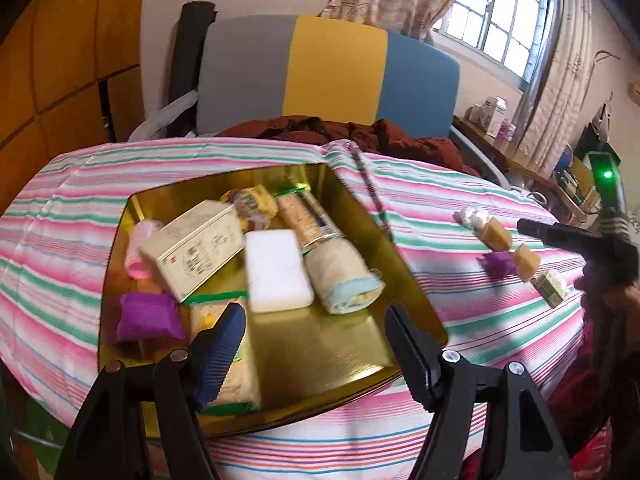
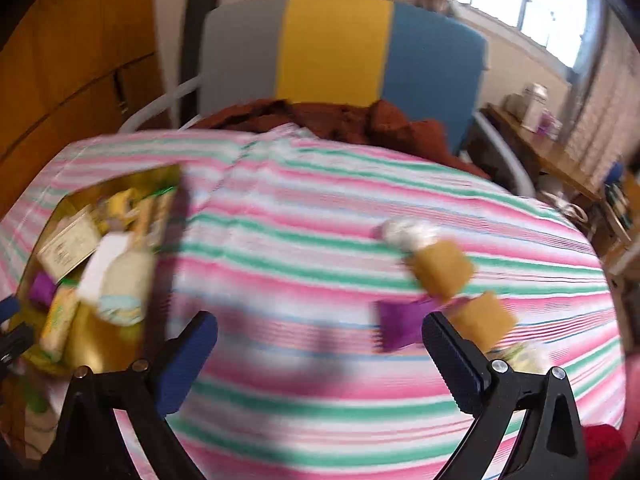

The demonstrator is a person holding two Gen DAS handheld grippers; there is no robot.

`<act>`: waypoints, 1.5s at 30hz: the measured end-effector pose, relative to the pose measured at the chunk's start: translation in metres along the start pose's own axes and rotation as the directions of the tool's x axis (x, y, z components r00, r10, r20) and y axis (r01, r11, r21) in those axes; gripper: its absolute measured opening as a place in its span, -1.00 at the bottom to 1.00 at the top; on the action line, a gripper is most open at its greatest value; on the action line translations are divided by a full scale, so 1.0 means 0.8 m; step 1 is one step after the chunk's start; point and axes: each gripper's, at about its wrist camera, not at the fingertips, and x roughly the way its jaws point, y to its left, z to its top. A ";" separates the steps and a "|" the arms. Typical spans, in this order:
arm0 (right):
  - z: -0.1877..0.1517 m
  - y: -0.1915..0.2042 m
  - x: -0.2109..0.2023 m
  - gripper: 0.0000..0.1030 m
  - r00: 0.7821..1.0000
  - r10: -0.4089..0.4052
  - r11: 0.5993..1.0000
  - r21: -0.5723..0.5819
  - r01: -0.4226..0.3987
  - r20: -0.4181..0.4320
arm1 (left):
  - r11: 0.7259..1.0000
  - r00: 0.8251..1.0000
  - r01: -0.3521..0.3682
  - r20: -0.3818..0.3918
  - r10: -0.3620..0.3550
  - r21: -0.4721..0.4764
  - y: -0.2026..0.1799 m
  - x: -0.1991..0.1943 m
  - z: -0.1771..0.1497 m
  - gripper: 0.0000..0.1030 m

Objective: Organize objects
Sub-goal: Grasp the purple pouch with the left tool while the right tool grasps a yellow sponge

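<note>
Below the left gripper [image 1: 316, 344], jaws wide, empty: shiny gold metal tray [image 1: 340, 348], bare near corner | right gripper [image 2: 320, 364] wide, empty over striped cloth [image 2: 304, 216]; purple packet [image 2: 400, 324] beside its right finger.

We note a gold tray [image 1: 352, 344], mirror-glossy metal. Striped cloth [image 1: 460, 196] covers the counter, matt woven. At the tray's 3 o'clock, a rolled towel [image 1: 340, 276], nubby terry. Printed box [image 1: 196, 248]: matt card. Ribbed matt pads line our jaws.

Right-wrist view motion-blurred, gold tray [image 2: 100, 344] contents smeared, indistinct
</note>
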 end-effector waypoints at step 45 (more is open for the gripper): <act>-0.057 -0.280 0.027 0.99 0.996 0.045 0.655 0.751 -0.083 0.072 | 0.717 0.903 0.407 -0.368 -0.222 0.566 -0.369 0.274 0.035 -0.29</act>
